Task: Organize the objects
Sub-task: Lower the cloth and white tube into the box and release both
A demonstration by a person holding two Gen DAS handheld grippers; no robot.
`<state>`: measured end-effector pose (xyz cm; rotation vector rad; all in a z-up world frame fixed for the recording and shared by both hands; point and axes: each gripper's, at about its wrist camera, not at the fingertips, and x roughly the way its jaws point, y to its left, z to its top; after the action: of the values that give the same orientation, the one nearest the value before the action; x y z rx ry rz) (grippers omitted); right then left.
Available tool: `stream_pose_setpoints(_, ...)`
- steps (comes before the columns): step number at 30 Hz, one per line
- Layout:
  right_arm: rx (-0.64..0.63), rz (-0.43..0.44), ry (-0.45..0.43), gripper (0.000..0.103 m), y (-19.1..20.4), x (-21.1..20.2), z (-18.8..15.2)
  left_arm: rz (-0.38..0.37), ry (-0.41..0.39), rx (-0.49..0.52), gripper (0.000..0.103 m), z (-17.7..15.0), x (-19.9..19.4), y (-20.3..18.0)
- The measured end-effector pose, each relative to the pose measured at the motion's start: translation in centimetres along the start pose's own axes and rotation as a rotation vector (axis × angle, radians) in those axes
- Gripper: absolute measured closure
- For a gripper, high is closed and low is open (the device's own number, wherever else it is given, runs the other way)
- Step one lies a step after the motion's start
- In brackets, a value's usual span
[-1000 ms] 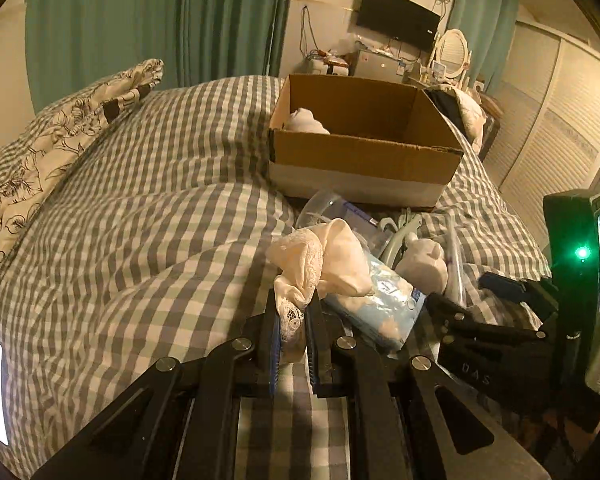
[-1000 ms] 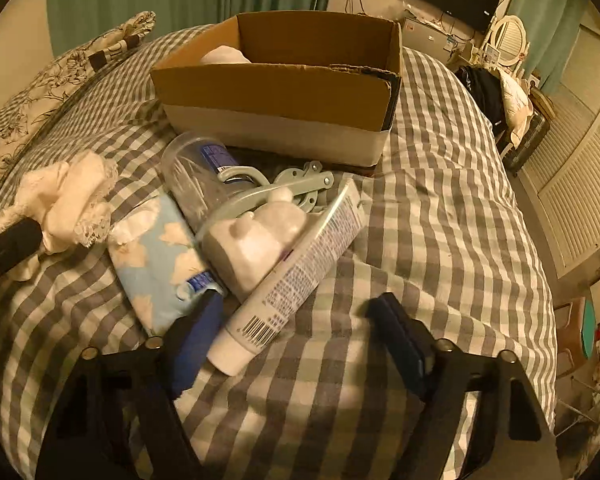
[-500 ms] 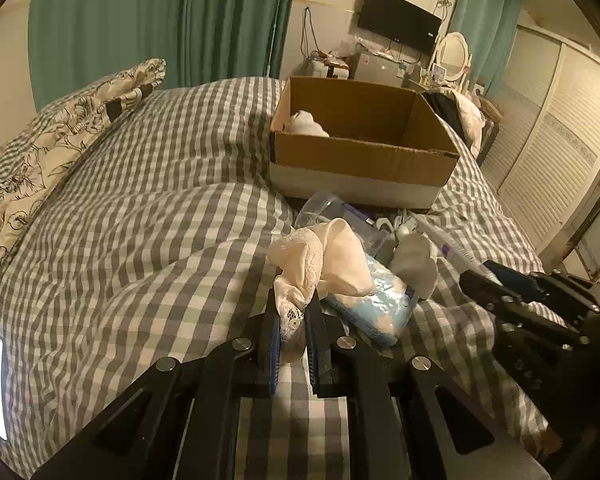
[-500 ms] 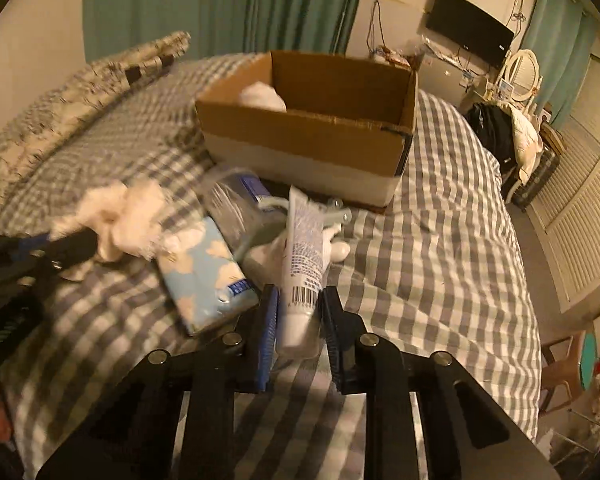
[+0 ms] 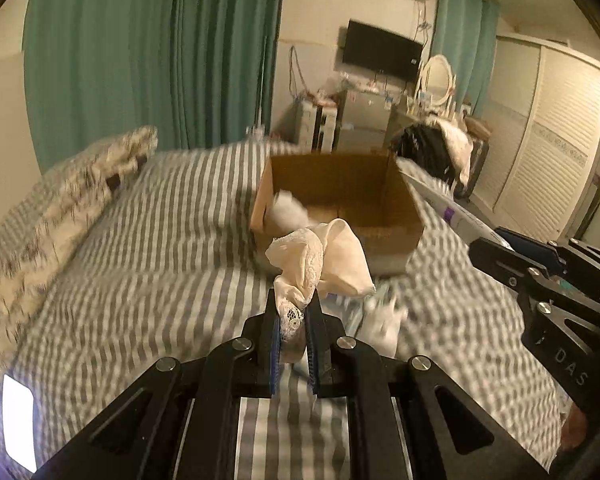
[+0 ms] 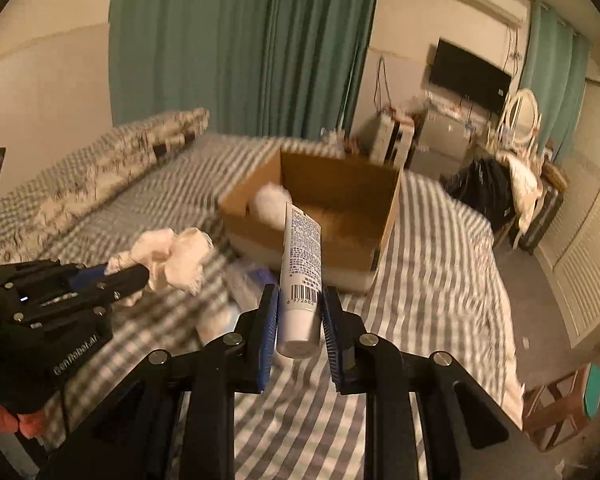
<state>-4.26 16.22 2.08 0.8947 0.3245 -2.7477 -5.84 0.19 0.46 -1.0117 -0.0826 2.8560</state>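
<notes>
My left gripper (image 5: 293, 312) is shut on a cream lace cloth (image 5: 320, 258) and holds it above the checked bed, short of the open cardboard box (image 5: 380, 232). It also shows in the right wrist view (image 6: 140, 276) with the cloth (image 6: 176, 254). My right gripper (image 6: 300, 308) is shut on a white tube (image 6: 302, 256) that points up toward the box (image 6: 312, 248). The tube also shows at the right of the left wrist view (image 5: 452, 210). A white fluffy item (image 6: 270, 204) lies inside the box.
Several loose items (image 5: 380, 320) lie blurred on the bed (image 5: 160, 260) in front of the box. A patterned pillow (image 5: 60, 208) lies at the left. Green curtains, a TV and a cluttered dresser stand behind. Louvred wardrobe doors (image 6: 588, 248) are at the right.
Both grippers have lifted off the bed with their loads and moved toward the box. The right gripper went from open around the tube to shut on it and raised it.
</notes>
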Motion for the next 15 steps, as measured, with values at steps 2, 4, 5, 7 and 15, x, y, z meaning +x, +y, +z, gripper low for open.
stream_pose_setpoints(2,-0.003,0.004,-0.036,0.082,-0.5,-0.4,1.5,0.004,-0.029,0.014,0.092,1.6,-0.2,-0.6)
stream_pose_setpoints(4,-0.005,0.012,-0.059,0.082,-0.9,-0.6,2.7,0.003,-0.053,0.024,0.092,3.3,-0.1,-1.1)
stream_pose_setpoints(5,-0.005,0.016,-0.072,0.082,-1.1,-0.5,3.3,0.002,-0.061,0.028,0.092,4.0,0.1,-1.2)
stream_pose_setpoints(7,-0.006,0.021,-0.09,0.082,-1.6,-0.3,4.5,0.001,-0.078,0.038,0.092,5.6,0.7,-1.6)
stream_pose_setpoints(15,0.0,0.027,-0.113,0.082,-3.9,3.9,8.8,0.012,-0.099,0.072,0.092,10.1,5.4,-2.2)
